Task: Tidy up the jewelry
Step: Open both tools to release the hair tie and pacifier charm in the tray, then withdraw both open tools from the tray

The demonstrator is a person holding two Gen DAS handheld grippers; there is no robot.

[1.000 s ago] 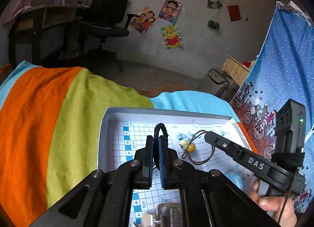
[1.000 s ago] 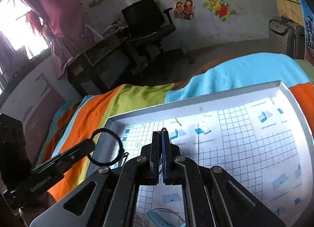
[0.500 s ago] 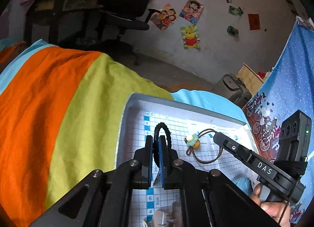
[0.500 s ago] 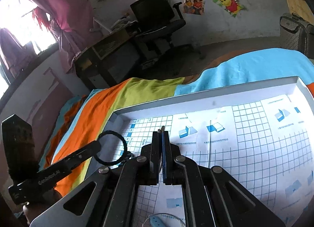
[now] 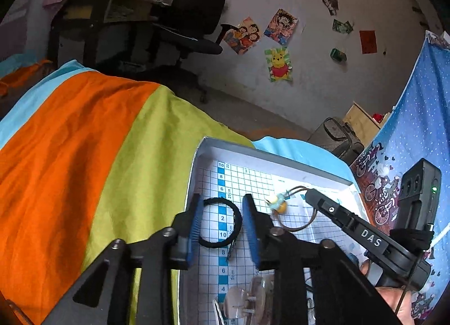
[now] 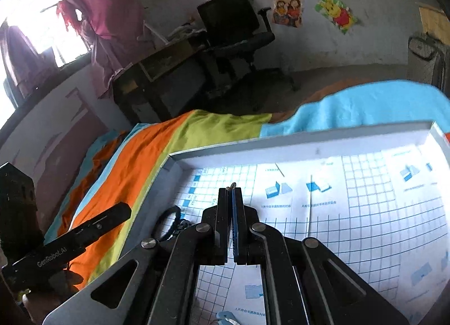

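Here left claw (image 5: 220,222) opening around black band (image 5: 220,222) | right claw (image 6: 233,192) pinches brown cord (image 5: 295,226), left view only

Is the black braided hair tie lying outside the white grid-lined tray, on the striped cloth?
No, the black braided hair tie lies on the grid floor inside the white tray, between the opening left gripper fingers.

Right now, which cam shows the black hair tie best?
Left wrist. The black hair tie lies as a whole loop on the tray's grid sheet between the opening left claw pads. Right wrist catches only part of it, behind its own frame.
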